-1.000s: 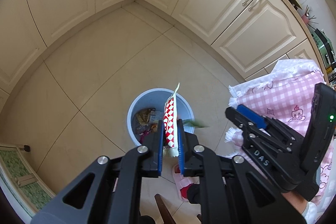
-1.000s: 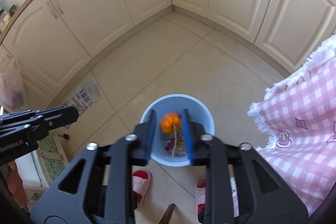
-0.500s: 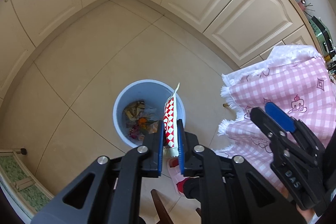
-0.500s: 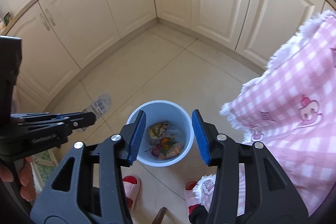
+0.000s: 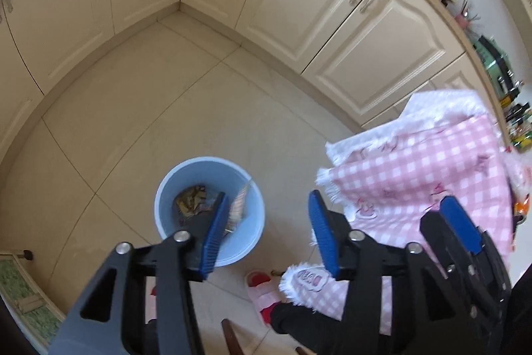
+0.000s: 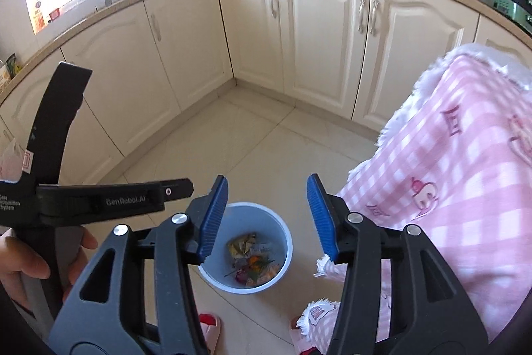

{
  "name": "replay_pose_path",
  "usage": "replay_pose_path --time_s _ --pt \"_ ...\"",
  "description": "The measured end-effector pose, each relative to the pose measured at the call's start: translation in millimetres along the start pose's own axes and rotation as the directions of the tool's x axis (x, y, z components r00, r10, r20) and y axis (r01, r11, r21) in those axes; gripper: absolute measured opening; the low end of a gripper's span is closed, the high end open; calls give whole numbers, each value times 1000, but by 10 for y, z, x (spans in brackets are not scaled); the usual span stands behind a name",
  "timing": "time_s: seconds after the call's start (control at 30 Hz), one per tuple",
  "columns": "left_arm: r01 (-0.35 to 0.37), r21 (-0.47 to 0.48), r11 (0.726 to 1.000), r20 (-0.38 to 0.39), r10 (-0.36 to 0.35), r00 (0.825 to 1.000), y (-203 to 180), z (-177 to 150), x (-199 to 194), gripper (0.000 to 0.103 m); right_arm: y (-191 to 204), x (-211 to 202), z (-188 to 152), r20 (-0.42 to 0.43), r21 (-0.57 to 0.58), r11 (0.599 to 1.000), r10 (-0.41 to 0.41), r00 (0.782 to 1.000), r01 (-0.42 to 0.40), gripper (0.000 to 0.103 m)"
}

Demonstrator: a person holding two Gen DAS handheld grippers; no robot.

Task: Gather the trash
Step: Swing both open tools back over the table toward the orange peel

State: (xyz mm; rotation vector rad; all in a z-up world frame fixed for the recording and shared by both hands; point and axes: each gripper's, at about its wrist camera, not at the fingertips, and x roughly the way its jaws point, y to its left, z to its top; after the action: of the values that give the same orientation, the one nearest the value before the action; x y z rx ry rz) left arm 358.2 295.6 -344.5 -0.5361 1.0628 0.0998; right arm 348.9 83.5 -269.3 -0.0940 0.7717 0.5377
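Note:
A light blue trash bin (image 5: 166, 202) stands on the tiled floor, with wrappers and scraps inside; it also shows in the right wrist view (image 6: 286, 242). My left gripper (image 5: 266, 235) is open above the bin's right side. A red-and-white checked wrapper (image 5: 237, 208) is blurred inside the bin by the left finger, free of the jaws. My right gripper (image 6: 266, 215) is open and empty above the bin. Its fingers (image 5: 462, 228) also show at the right of the left wrist view. Orange peel (image 6: 254, 260) lies among the trash.
A pink checked tablecloth (image 5: 432, 168) hangs at the right, also in the right wrist view (image 6: 465, 175). Cream cabinets (image 6: 319, 49) line the corner. Pink slippers (image 5: 262, 288) stand on the floor below the grippers. A green mat (image 5: 20, 298) lies at the left edge.
My left gripper has opened and the checked wrapper has dropped into the bin. My right gripper opened earlier, dropped the orange peel, and has lifted and tilted up toward the cabinets.

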Motion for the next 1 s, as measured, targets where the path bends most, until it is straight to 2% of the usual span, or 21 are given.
replay_pose_path --time_s 0.17,0.37,0.53,0.67,0.77,0.9,1.0 --pt "-2 12 1000 20 2 1000 -81 -54 -216 50 -24 -181 3 17 9 1000 0 1000 0 50" --pt "-4 33 999 83 1 997 -236 -191 -666 50 -45 -569 49 66 8 1000 -4 998 3 50" --pt "-20 106 994 179 1 984 -590 -323 -1177 50 -131 -1053 83 134 14 1000 -19 991 17 51" --pt "15 184 983 225 -58 973 -1002 -401 -1474 50 -371 -1504 95 194 46 998 -50 980 42 52" --pt "43 255 966 229 -103 968 -1407 -509 -1577 50 -676 -1899 42 238 89 993 -95 967 76 53" --pt "100 353 930 173 -170 970 -2020 -691 -1501 50 -1159 -2291 -84 262 154 977 -186 947 149 55" --pt "155 444 882 83 -213 974 -2618 -856 -1315 50 -1597 -2530 -267 255 228 947 -281 925 225 56"
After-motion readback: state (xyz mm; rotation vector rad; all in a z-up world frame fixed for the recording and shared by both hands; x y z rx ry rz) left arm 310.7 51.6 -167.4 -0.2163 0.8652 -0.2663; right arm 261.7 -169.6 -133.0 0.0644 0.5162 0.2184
